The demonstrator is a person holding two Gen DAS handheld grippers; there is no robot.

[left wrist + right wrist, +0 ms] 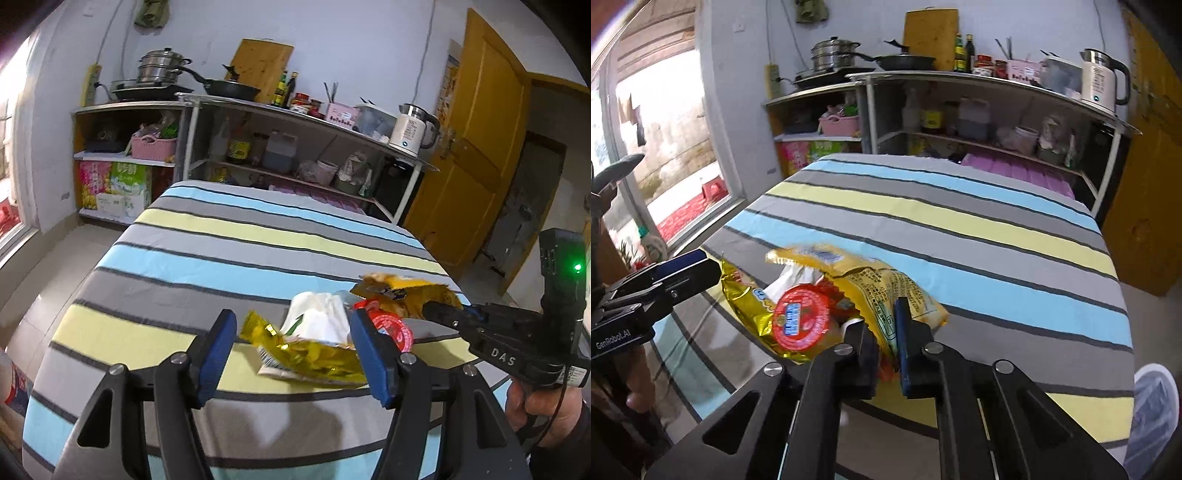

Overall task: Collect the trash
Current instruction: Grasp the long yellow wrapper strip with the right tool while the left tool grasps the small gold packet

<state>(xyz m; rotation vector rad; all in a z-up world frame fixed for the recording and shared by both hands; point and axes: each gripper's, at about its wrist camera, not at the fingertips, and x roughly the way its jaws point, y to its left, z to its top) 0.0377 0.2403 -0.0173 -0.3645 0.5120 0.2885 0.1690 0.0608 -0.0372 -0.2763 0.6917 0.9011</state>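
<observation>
Striped cloth covers the bench (221, 258), with kitchen shelves (295, 147) behind. Near its front edge lies a trash heap: a gold foil wrapper (314, 358) and a white tissue pack (317, 317). Beside them, the right gripper (886, 332) has its fingers clamped on a yellow snack bag (882, 284). The left gripper (295, 350) hovers with fingers apart around the heap.

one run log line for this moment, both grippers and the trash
task collect trash | left gripper open at gold foil wrapper | right gripper shut on yellow printed snack bag | striped cloth table
</observation>
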